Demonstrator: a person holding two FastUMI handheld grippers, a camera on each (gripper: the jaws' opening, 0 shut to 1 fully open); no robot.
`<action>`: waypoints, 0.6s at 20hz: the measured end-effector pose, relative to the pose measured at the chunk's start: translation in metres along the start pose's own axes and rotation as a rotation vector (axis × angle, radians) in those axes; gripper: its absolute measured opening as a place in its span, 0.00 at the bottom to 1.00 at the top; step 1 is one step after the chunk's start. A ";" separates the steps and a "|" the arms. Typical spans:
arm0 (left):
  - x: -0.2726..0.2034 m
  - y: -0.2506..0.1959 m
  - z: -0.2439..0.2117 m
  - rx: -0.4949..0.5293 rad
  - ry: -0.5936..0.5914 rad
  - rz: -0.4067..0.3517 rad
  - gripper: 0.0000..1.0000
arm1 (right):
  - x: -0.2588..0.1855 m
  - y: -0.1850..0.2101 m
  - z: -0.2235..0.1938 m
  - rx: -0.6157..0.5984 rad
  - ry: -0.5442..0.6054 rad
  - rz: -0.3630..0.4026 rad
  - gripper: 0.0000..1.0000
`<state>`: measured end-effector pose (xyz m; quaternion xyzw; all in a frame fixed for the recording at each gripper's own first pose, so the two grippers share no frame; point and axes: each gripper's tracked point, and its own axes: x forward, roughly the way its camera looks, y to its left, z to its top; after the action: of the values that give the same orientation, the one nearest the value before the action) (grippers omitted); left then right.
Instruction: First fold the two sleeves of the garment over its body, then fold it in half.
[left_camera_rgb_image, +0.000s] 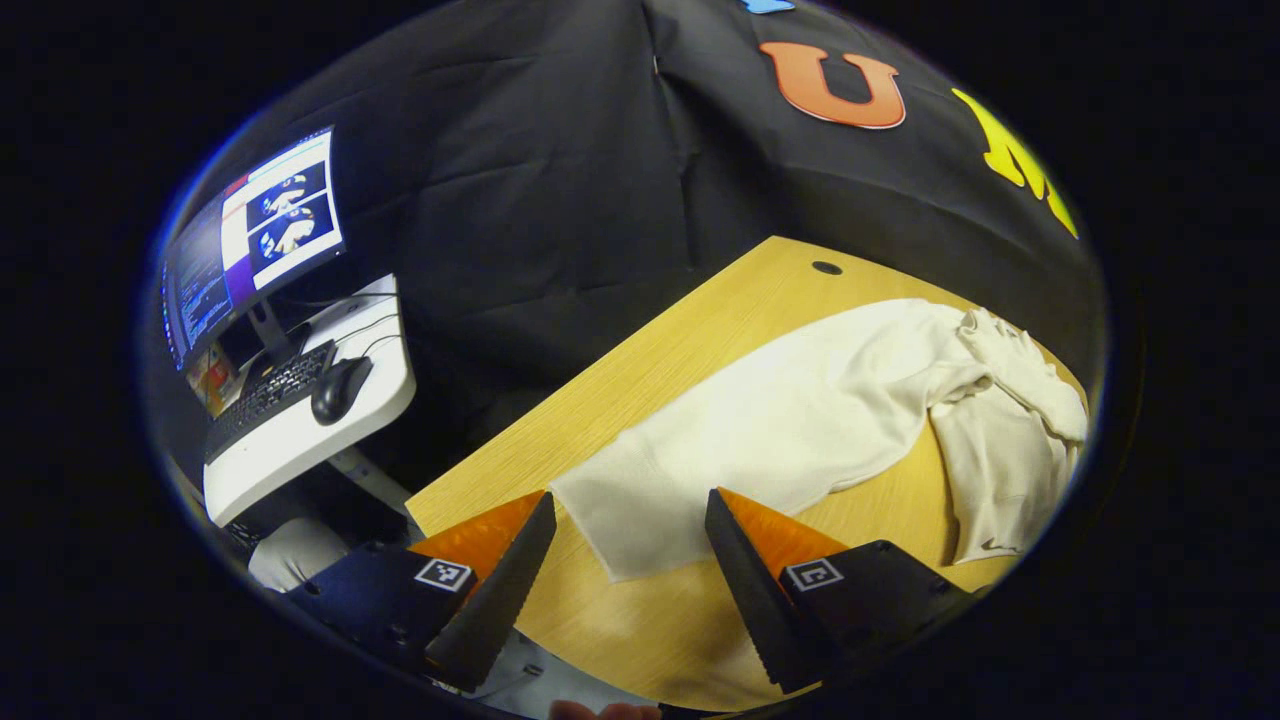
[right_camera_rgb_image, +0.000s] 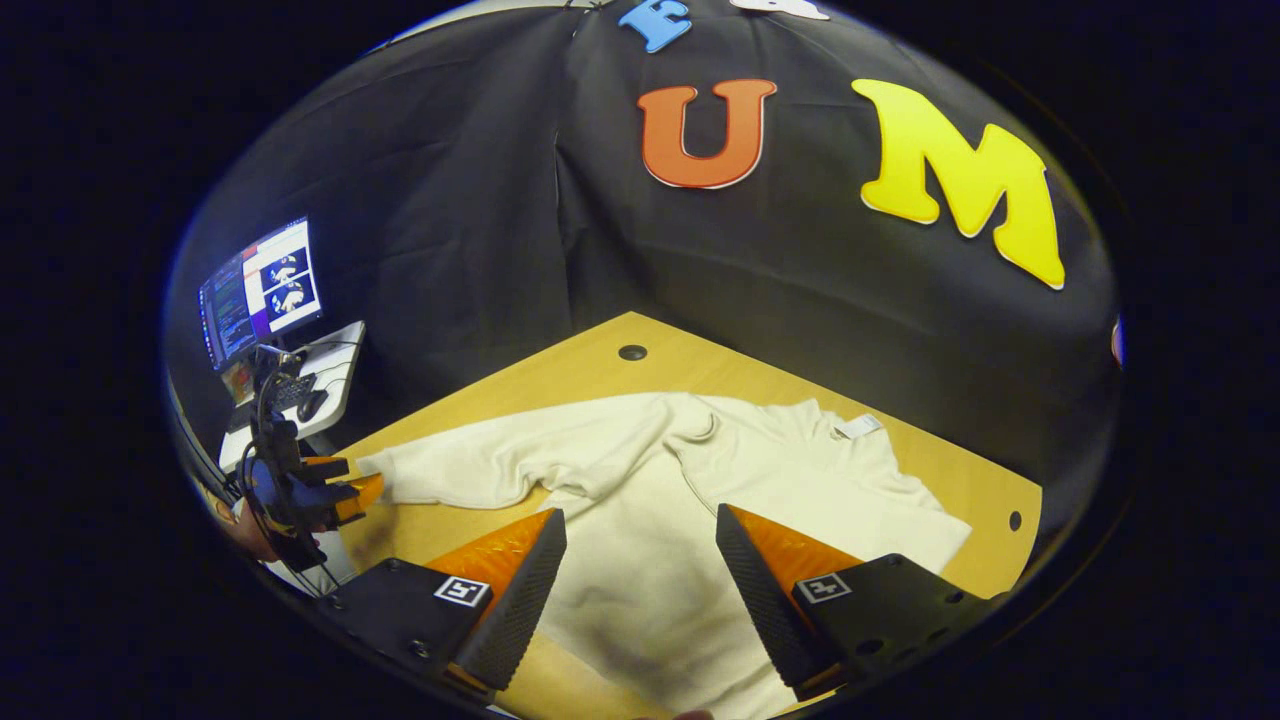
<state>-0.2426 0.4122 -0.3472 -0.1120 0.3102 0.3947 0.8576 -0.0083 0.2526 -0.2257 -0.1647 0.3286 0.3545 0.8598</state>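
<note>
Cream garment (right_camera_rgb_image: 650, 560) on light wood-grain table (right_camera_rgb_image: 590, 375)

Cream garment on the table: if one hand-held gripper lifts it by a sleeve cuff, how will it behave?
Probably floppy: the garment lies in soft folds and its sleeve drapes flat on the table, so it should sag. Likely light. The smooth wood suggests it may slide and bunch if dragged.

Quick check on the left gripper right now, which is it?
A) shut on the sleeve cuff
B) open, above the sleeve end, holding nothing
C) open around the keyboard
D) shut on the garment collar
B: in the left gripper view the left gripper has its fingers spread apart, with the end of the cream garment's sleeve lying flat on the wooden table between them, ungripped.
</note>
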 end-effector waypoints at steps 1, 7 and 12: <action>0.004 0.001 -0.002 -0.010 0.007 0.003 0.98 | -0.004 -0.009 -0.006 0.006 0.005 -0.021 0.95; 0.020 -0.006 0.001 -0.060 0.015 -0.013 0.93 | -0.019 -0.042 -0.024 0.125 0.032 -0.102 0.95; 0.025 -0.027 0.005 -0.079 0.018 -0.059 0.49 | -0.032 -0.045 -0.020 0.173 0.011 -0.114 0.95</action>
<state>-0.2079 0.4119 -0.3603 -0.1586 0.2986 0.3801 0.8609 -0.0022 0.1949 -0.2167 -0.1105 0.3528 0.2744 0.8877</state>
